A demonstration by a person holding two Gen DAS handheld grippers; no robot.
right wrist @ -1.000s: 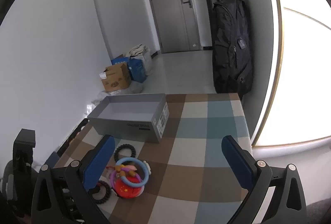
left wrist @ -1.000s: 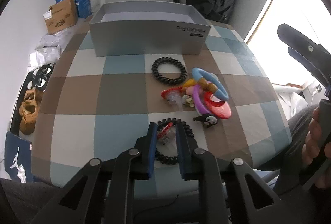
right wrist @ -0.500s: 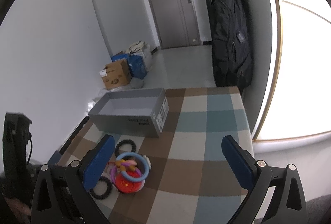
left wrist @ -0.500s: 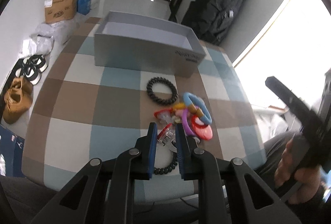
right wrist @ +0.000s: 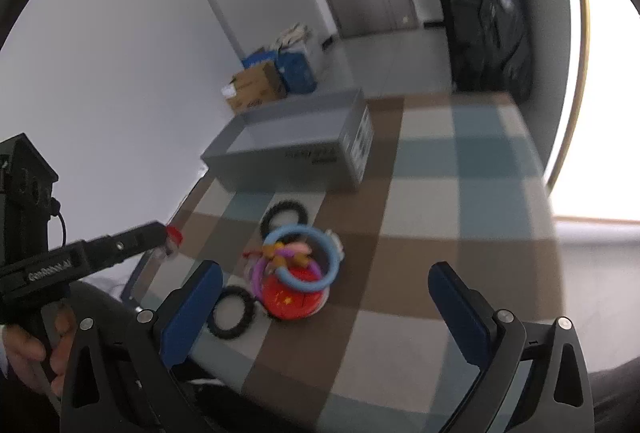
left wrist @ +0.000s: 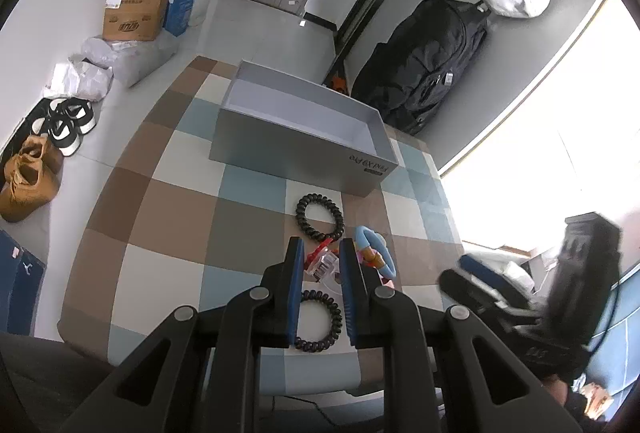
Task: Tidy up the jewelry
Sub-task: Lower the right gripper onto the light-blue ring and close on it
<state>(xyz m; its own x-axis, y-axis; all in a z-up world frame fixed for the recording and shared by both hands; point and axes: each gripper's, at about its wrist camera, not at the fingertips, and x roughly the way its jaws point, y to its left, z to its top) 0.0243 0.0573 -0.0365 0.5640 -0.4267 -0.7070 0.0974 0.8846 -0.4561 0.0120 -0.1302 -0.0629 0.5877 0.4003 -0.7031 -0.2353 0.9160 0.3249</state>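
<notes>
Two blue pads of the left gripper [left wrist: 319,265] stand close together, jaws clamped on a red-and-clear hair clip [left wrist: 320,262]. Half a second ago the clip hung low over the near black coil ring [left wrist: 320,319]; now it is lifted clear of the bench [left wrist: 168,209], and that ring lies on the cloth below and behind the pads. In the right wrist view the clip [right wrist: 173,238] sticks out from the tip of the left gripper, above the bench's left edge. The right gripper [right wrist: 324,297] has its jaws wide apart with nothing between them; it has tipped down toward the pile since the earlier frame. Ahead of it sit a light blue ring [right wrist: 306,259], a purple ring [right wrist: 260,271] and a red disc [right wrist: 294,303], touching one another. A second black coil ring [left wrist: 319,217] lies just beyond, near the open grey box [left wrist: 292,149].
</notes>
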